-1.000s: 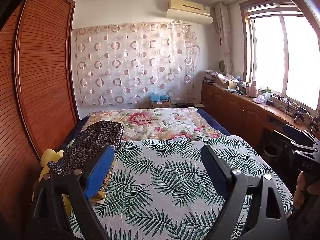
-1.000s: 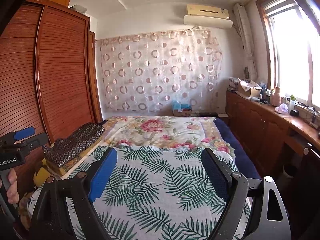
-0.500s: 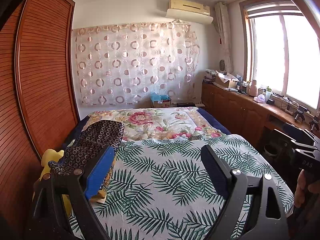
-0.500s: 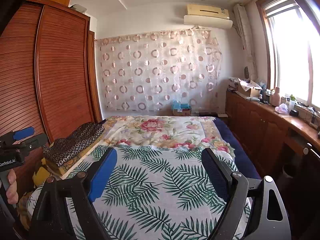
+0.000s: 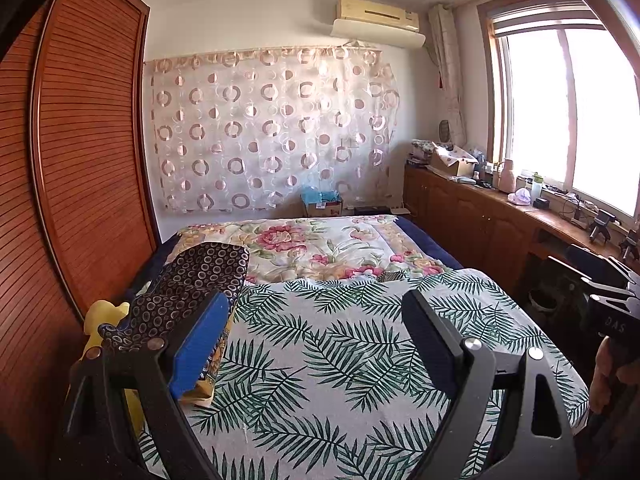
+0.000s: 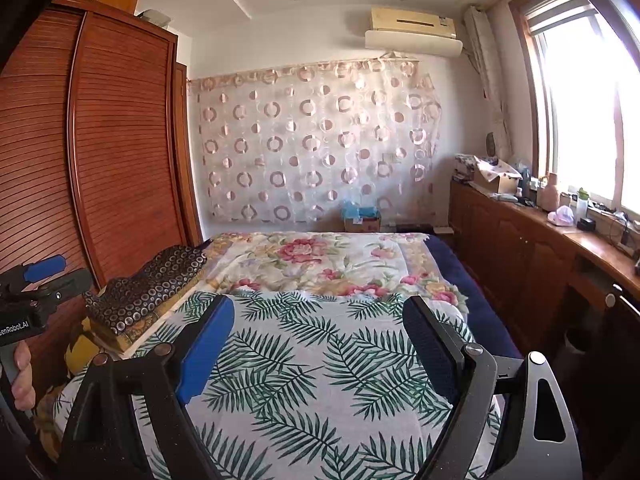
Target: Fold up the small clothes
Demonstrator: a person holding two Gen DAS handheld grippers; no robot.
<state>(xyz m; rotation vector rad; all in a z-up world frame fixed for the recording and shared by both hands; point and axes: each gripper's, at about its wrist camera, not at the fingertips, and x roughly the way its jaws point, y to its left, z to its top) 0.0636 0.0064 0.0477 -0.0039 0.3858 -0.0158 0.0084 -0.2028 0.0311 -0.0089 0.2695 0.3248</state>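
My left tongs (image 5: 316, 344) and right tongs (image 6: 318, 346) gape empty over the bed (image 5: 340, 360), folded clothes (image 5: 192, 280) stacked beside.

— What's on the bed (image 5: 432, 248) itself?

— A white cloth with green palm leaves (image 5: 320, 344) covers the near half; past it lies a floral quilt (image 5: 320, 244) in pinks and yellows, with dark blue bedding at its right edge.

— And around the room?

— A slatted wooden wardrobe (image 6: 120, 152) stands along the left wall. On the far wall hangs a sheer curtain with ring patterns (image 5: 268, 132), an air conditioner (image 5: 378, 20) above it, a small carton with blue stuff (image 6: 360, 218) on the floor below.

— The right side?

— A bright window (image 5: 568, 112) over a long wooden counter (image 6: 520, 232) – an open cardboard box (image 6: 498, 178), bottles and small clutter sit on top.
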